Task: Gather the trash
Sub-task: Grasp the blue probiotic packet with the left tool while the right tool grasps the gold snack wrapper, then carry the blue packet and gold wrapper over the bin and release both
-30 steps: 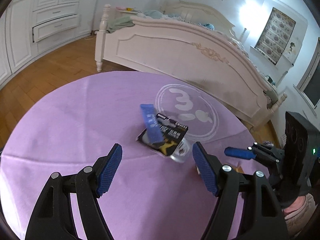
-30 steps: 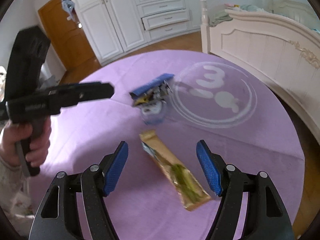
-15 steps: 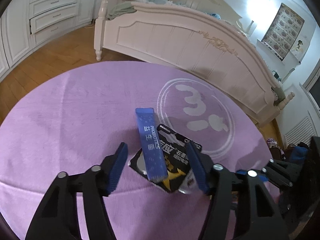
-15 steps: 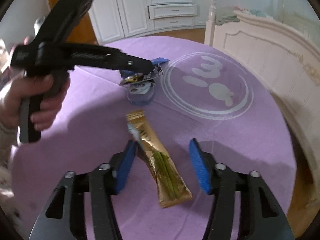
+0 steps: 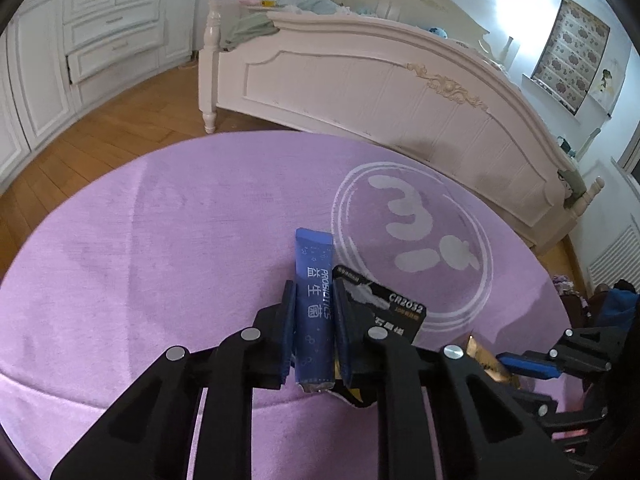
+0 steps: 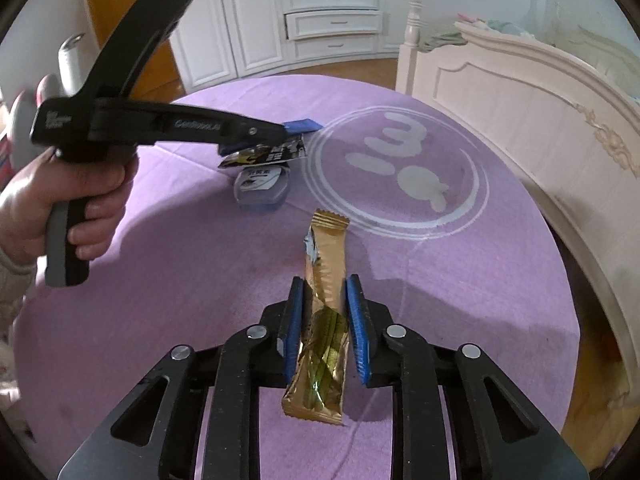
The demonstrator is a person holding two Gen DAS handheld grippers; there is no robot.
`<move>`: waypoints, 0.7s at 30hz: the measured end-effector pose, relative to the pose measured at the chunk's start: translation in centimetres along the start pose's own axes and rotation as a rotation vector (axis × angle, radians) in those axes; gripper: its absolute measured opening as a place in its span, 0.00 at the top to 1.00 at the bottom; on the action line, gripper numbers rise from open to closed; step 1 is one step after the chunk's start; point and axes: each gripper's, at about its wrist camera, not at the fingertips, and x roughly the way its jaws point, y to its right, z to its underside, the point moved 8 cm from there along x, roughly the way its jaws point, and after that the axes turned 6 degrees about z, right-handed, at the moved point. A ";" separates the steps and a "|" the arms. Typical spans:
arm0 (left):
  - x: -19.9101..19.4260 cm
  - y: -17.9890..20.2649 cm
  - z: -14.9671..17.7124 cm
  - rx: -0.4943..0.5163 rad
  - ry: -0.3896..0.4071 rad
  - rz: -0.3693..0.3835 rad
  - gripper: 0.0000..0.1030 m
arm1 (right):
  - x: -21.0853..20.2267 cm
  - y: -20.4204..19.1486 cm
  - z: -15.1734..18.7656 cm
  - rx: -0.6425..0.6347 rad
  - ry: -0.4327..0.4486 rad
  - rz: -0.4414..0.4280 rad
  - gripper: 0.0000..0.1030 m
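Note:
My left gripper (image 5: 314, 322) is shut on a blue stick sachet (image 5: 314, 300), which lies over a black battery card (image 5: 384, 312) on the purple round table (image 5: 160, 240). My right gripper (image 6: 325, 320) is shut on a gold snack wrapper (image 6: 326, 280) that lies lengthwise on the cloth. In the right wrist view the left gripper (image 6: 280, 132) shows at the left, with the blue sachet (image 6: 300, 125), the black card (image 6: 272, 154) and a small clear lidded tub (image 6: 262, 186) under them.
A white circle logo (image 6: 400, 168) is printed on the cloth at the table's far side. A cream bed footboard (image 5: 380, 92) stands close behind the table. White wardrobes (image 6: 320, 12) and wood floor lie beyond. A hand (image 6: 60, 196) holds the left gripper.
Both grippers have moved forward and closed. The left one has shut on the blue sachet, the right one on the gold wrapper.

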 end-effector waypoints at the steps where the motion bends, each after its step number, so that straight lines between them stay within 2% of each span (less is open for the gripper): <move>1: -0.5 0.2 0.0 0.007 0.018 -0.001 0.82 | -0.1 0.1 0.0 0.016 0.000 -0.011 0.82; 10: -6.7 2.8 0.1 0.111 0.154 -0.033 0.82 | -2.5 0.2 -0.6 0.201 0.075 -0.136 0.83; 16: -10.5 3.3 0.8 0.111 0.209 -0.032 0.82 | -4.1 -0.6 -2.0 0.309 0.114 -0.238 0.83; 21: -13.1 1.8 1.8 0.097 0.248 -0.060 0.82 | -4.8 -2.9 -3.0 0.316 0.111 -0.289 0.83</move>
